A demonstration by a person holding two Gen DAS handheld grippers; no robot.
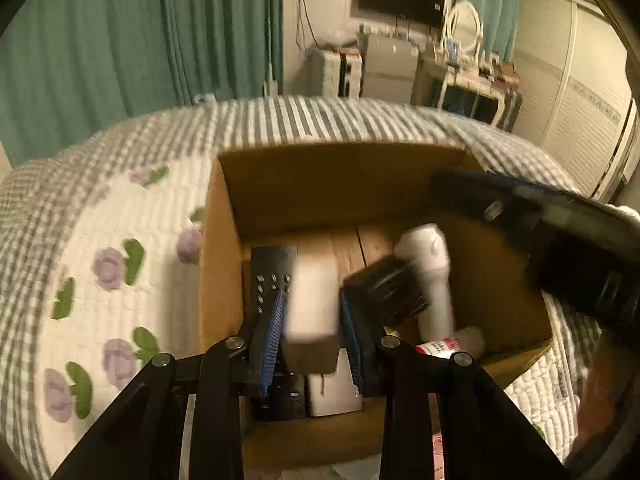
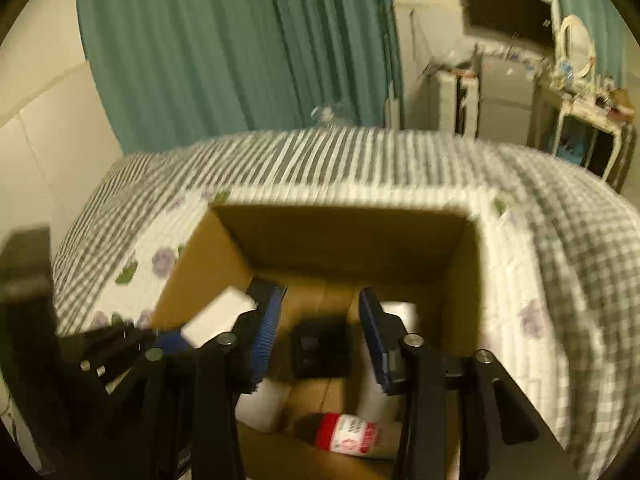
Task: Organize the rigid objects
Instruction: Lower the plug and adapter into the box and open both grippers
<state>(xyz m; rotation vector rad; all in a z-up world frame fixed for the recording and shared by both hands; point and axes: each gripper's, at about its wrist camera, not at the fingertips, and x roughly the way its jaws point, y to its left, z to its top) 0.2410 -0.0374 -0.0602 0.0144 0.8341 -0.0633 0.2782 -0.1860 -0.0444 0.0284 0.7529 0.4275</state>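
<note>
L claw [image 1: 312,320] grips white block [image 1: 314,296] over cardboard box [image 1: 224,240] w/ remote [image 1: 272,276], bottle [image 1: 434,276].

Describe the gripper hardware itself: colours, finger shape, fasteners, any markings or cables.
Both the left gripper and right gripper look alike: matte black angular linkage arms joined by round silver bolts, and flat black fingers lined with blue ribbed pads. No cables or sleeves show. Small white lettering low on the right one is unreadable.
</note>
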